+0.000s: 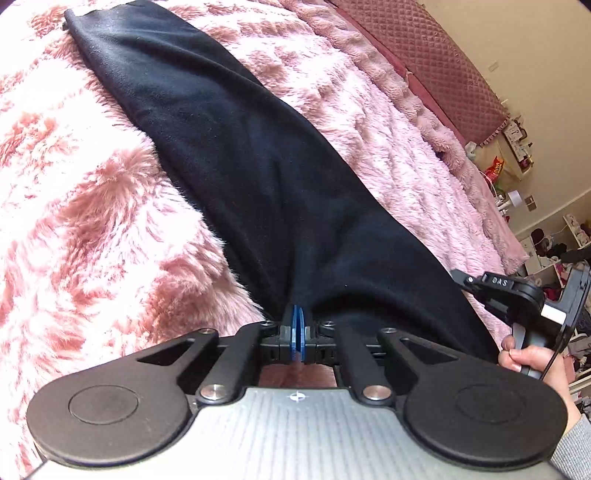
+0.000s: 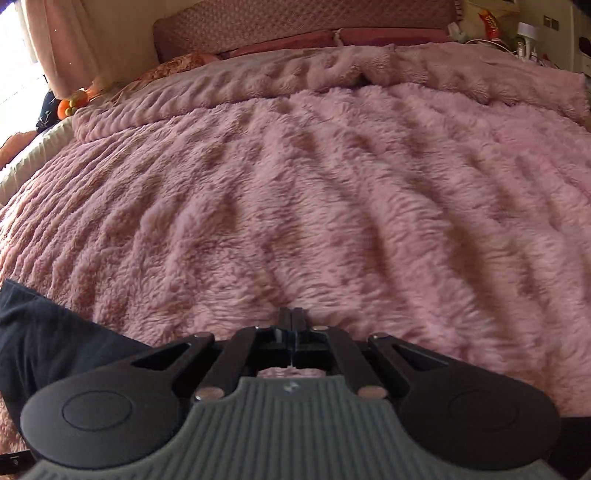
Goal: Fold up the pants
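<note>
Now: left gripper pinching the black pants, right gripper empty

Up close, the left gripper (image 1: 297, 314) has its blue pads (image 1: 294, 334) nearly together, pinching an edge of the black pants (image 1: 236, 158). From that pinch the dark fabric runs away ahead and to the left as one long strip, lying flat on the fluffy pink blanket (image 1: 92, 229). To the right of the left gripper, a hand (image 1: 532, 360) in a grey sleeve grips the handle of the right gripper's body.

Meanwhile the right gripper (image 2: 292, 314) has its jaws pressed fully together with nothing between them, pointing down over bare blanket. A corner of the pants sits off to its lower left. Beyond it, far ahead, is a quilted headboard (image 2: 295, 22).
</note>
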`<state>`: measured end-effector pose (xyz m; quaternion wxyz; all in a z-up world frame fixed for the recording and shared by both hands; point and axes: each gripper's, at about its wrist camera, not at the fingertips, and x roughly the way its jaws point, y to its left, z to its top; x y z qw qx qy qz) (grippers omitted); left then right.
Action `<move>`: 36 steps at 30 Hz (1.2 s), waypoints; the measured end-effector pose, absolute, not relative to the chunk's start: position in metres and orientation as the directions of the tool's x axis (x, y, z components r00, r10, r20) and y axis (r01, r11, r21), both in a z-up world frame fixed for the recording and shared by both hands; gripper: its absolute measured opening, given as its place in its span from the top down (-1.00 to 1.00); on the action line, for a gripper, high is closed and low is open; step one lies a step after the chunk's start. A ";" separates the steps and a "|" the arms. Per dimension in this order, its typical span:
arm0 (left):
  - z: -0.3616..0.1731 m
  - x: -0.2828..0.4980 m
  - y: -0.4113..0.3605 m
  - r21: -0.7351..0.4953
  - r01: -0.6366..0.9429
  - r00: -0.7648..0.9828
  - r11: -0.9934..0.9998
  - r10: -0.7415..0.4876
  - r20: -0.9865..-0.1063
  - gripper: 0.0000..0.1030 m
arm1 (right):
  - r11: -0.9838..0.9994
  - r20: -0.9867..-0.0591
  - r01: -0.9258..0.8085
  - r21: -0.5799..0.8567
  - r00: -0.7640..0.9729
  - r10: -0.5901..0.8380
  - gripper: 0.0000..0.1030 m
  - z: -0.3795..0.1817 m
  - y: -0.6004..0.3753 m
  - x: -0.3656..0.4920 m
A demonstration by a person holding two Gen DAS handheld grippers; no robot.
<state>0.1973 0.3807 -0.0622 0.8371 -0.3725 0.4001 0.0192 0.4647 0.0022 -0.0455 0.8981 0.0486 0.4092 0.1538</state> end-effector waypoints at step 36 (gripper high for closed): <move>-0.059 0.145 0.231 -0.312 0.203 0.642 0.928 -0.366 -0.674 0.91 | 0.991 -0.710 0.129 -0.036 0.695 -0.116 0.78 -0.037 -0.187 0.300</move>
